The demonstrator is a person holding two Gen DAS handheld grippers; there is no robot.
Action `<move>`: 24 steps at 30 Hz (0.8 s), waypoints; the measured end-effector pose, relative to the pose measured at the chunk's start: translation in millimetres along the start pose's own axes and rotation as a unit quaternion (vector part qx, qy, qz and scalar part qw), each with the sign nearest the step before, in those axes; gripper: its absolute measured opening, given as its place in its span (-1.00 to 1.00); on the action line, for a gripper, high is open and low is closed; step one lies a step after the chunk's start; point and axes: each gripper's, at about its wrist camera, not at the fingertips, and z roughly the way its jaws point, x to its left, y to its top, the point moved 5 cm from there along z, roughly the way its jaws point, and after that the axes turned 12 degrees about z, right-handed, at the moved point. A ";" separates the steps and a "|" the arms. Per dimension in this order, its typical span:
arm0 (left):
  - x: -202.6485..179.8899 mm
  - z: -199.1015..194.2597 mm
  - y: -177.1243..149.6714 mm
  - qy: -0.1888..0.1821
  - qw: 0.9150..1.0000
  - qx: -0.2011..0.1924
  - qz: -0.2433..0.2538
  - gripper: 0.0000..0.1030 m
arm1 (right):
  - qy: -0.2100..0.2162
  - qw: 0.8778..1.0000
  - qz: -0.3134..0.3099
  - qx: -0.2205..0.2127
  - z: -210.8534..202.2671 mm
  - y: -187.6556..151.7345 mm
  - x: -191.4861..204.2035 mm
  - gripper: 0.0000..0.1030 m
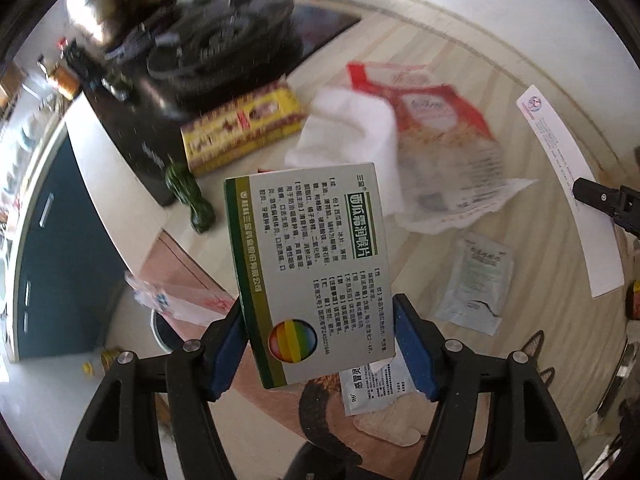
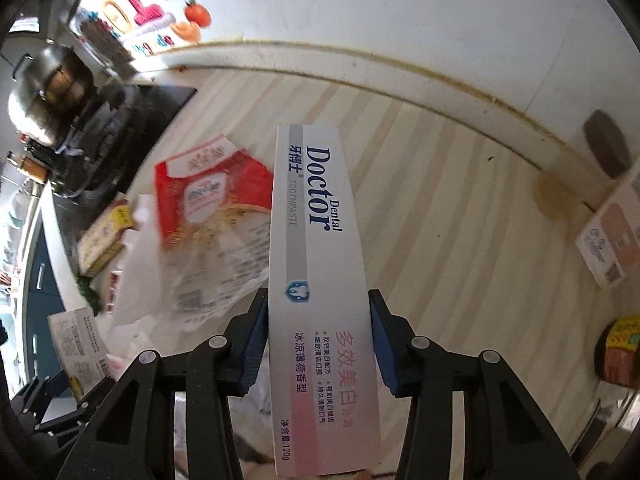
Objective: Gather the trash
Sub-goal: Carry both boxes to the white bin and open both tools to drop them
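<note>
My left gripper [image 1: 320, 344] is shut on a white and green medicine box [image 1: 308, 264] and holds it above the striped counter [image 1: 460, 92]. My right gripper [image 2: 318, 336] is shut on a long white Dental Doctor toothpaste box [image 2: 316, 280], also held above the counter; the box shows in the left wrist view [image 1: 568, 184] at the far right. More trash lies on the counter: a red snack bag [image 1: 432, 120] [image 2: 208, 196], a white tissue [image 1: 352, 136], a yellow box [image 1: 244, 128] [image 2: 104, 236], a pale sachet [image 1: 476, 280] and a green wrapper [image 1: 192, 200].
A black stove [image 1: 224, 48] with a steel pot [image 2: 44, 92] stands at the left end of the counter. A white wall [image 2: 400, 20] backs the counter. A carton [image 2: 612, 240] and a jar [image 2: 620, 352] stand at the right. Blue cabinets [image 1: 60, 260] lie below.
</note>
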 end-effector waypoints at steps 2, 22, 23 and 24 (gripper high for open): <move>0.2 -14.6 -1.4 0.008 1.000 -0.021 0.009 0.28 | 0.006 1.000 -0.006 -0.017 -19.2 -3.4 6.3 -0.05; 225.5 -31.9 -44.2 0.089 0.985 -0.127 -0.077 0.27 | 0.095 0.984 -0.143 -0.055 -80.1 -114.1 232.4 -0.06; 240.1 -27.9 -52.0 0.090 0.985 -0.124 -0.082 0.27 | 0.098 0.982 -0.153 -0.052 -76.3 -128.4 252.6 -0.06; 264.4 -22.0 -66.2 0.089 0.984 -0.120 -0.092 0.27 | 0.099 0.981 -0.162 -0.050 -71.5 -142.7 272.1 -0.06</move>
